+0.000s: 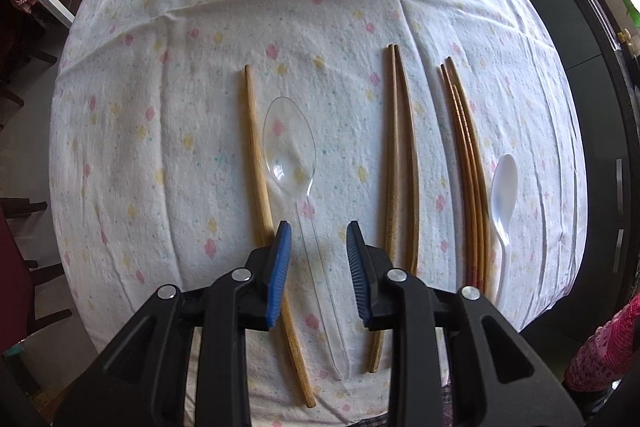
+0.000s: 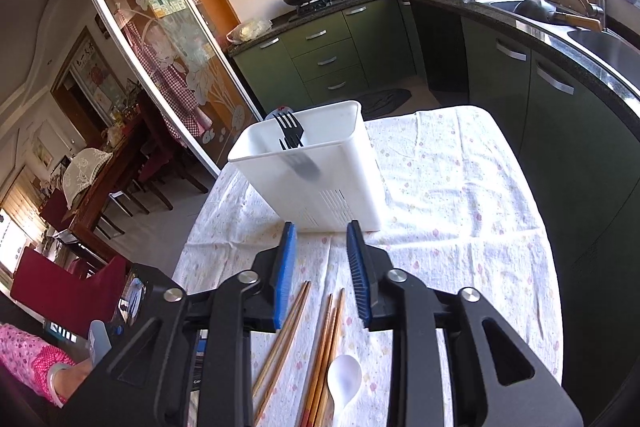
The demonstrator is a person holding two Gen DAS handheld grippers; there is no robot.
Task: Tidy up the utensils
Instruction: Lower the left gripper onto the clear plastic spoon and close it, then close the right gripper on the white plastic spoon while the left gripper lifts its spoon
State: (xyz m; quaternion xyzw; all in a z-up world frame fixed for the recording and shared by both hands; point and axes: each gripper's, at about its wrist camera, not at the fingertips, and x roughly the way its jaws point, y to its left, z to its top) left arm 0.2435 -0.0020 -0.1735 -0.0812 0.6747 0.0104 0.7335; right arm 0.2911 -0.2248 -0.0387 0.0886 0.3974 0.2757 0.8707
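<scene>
Floral tablecloth (image 1: pixel 200 67) covers a kitchen table. Left gripper (image 1: pixel 318 239) points down, fingers apart around a clear spoon's (image 1: pixel 290 143) handle. Right gripper (image 2: pixel 322 239) is empty, fingers apart, facing a white holder (image 2: pixel 320 183) with black forks (image 2: pixel 290 133). Chopsticks (image 1: pixel 400 155) lie nearby.

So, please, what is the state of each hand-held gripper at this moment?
Left hand-held gripper: open, jaws on either side of the clear spoon handle, not gripping.
Right hand-held gripper: open, holding nothing.
</scene>
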